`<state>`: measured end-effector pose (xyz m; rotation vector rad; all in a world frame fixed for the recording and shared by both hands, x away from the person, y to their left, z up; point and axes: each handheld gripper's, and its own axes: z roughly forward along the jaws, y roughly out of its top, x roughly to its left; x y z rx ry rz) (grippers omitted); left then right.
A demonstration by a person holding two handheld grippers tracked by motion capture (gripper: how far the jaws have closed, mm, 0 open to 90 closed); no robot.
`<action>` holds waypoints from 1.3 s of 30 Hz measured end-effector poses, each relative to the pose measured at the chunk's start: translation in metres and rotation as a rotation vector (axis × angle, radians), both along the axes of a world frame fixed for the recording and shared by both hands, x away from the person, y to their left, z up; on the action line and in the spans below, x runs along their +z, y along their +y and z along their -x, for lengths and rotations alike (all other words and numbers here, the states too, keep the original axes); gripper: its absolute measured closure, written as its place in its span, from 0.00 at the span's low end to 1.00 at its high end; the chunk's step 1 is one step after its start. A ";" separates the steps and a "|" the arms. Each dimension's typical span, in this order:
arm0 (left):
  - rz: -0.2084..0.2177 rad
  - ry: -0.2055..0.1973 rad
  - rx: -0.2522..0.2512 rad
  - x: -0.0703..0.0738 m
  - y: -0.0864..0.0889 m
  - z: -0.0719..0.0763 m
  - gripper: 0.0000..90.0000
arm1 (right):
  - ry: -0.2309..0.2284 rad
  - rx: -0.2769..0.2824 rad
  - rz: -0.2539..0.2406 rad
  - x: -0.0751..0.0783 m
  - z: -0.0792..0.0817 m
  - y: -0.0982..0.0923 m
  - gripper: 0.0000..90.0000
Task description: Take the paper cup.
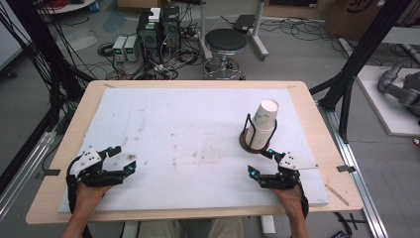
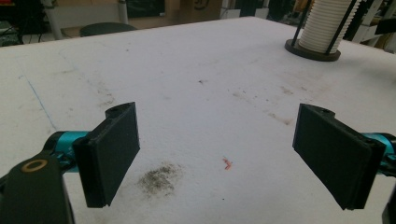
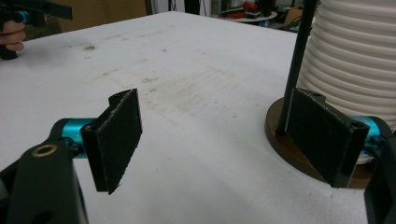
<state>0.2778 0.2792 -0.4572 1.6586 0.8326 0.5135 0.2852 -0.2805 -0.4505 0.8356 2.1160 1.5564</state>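
On the tabletop (image 1: 317, 129), which carries a stained white foam sheet (image 1: 198, 129), a stack of white paper cups (image 1: 264, 121) stands tilted inside a dark wire holder (image 1: 255, 140) with a round brown base, toward the right edge and about midway between the far and near edges. The right gripper (image 1: 261, 162) rests near the near right corner, just in front of that holder; its jaws stand wide apart with nothing between them, and in the right gripper view one jaw sits close beside the base and a black upright rod of the holder, though contact cannot be told. The left gripper (image 1: 124, 159) lies near the near left corner, well apart from the cups, its jaws also wide apart over bare foam above a dark smudge (image 2: 159, 178).
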 end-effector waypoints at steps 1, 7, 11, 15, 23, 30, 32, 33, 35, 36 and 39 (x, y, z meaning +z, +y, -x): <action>0.000 0.001 0.001 0.000 0.000 0.000 0.16 | 0.005 0.001 0.001 0.001 0.001 0.000 0.21; -0.003 0.005 0.002 0.000 -0.001 0.000 0.16 | 0.012 0.019 -0.014 0.014 0.002 -0.007 0.21; -0.003 0.004 0.004 0.000 -0.001 0.000 0.16 | 0.000 0.029 -0.007 0.023 0.004 -0.013 0.21; -0.008 0.003 0.004 0.000 -0.001 0.000 0.16 | -0.014 0.027 0.007 0.037 0.006 -0.022 0.21; -0.009 0.006 0.005 0.000 -0.001 -0.001 0.16 | -0.023 0.022 0.008 0.060 0.004 -0.035 0.20; -0.013 0.002 0.005 0.000 -0.001 0.000 0.16 | -0.029 0.021 0.002 0.092 -0.008 -0.049 0.17; -0.010 0.002 0.004 0.000 -0.001 0.000 0.16 | -0.036 0.014 0.007 0.102 -0.011 -0.053 0.17; -0.010 0.002 0.005 0.000 -0.001 0.000 0.16 | -0.038 0.012 0.009 0.107 -0.012 -0.054 0.17; -0.013 0.001 0.005 0.000 -0.001 0.000 0.16 | -0.045 0.008 0.010 0.117 -0.016 -0.056 0.17; -0.013 0.002 0.005 0.000 -0.001 0.000 0.16 | -0.045 0.006 0.015 0.122 -0.018 -0.057 0.17; -0.019 0.000 0.006 0.000 -0.002 0.000 0.16 | -0.047 0.006 0.035 0.134 -0.024 -0.057 0.17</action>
